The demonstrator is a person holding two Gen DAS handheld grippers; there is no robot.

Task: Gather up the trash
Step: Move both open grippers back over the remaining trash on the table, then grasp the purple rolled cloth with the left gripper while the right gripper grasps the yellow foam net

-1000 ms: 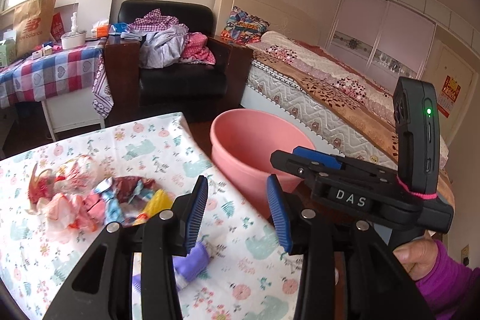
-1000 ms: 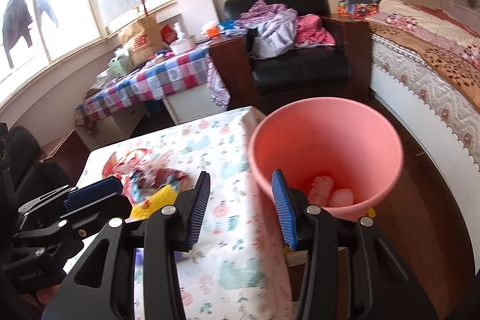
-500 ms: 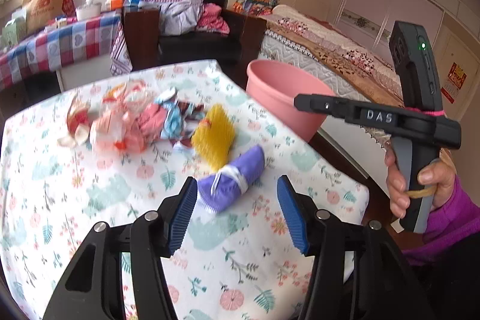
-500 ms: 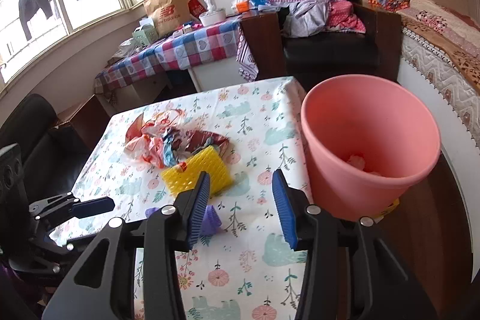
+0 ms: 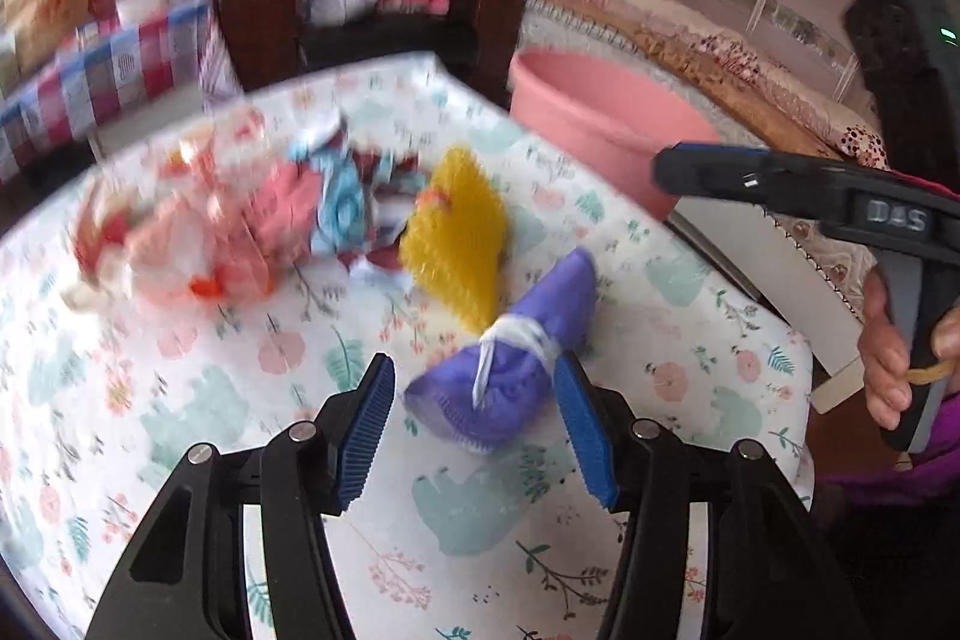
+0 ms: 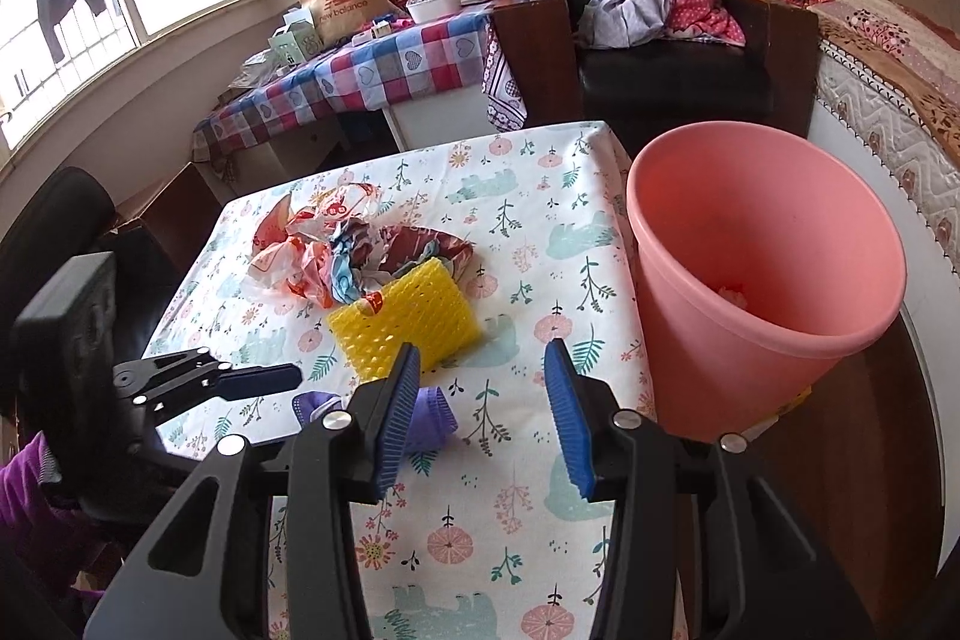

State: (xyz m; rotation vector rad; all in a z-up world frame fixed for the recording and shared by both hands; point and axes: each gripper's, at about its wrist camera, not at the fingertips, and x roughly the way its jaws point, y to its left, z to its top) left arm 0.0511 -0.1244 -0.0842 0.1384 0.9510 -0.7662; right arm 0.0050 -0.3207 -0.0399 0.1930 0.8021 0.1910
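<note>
Trash (image 6: 733, 293) lies pale inside pink bucket (image 6: 708, 340) beside floral table (image 6: 510, 520).

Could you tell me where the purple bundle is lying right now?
In the left wrist view the purple bundle lies on the floral tablecloth, just in front of the yellow mesh pad, between the open left gripper's fingers.

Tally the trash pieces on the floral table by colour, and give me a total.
Purple: 1, the tied bundle
Yellow: 1, the foam net
Mixed red, pink and blue: 1 heap of crumpled wrappers, pieces too tangled to count
Total: 3
</note>
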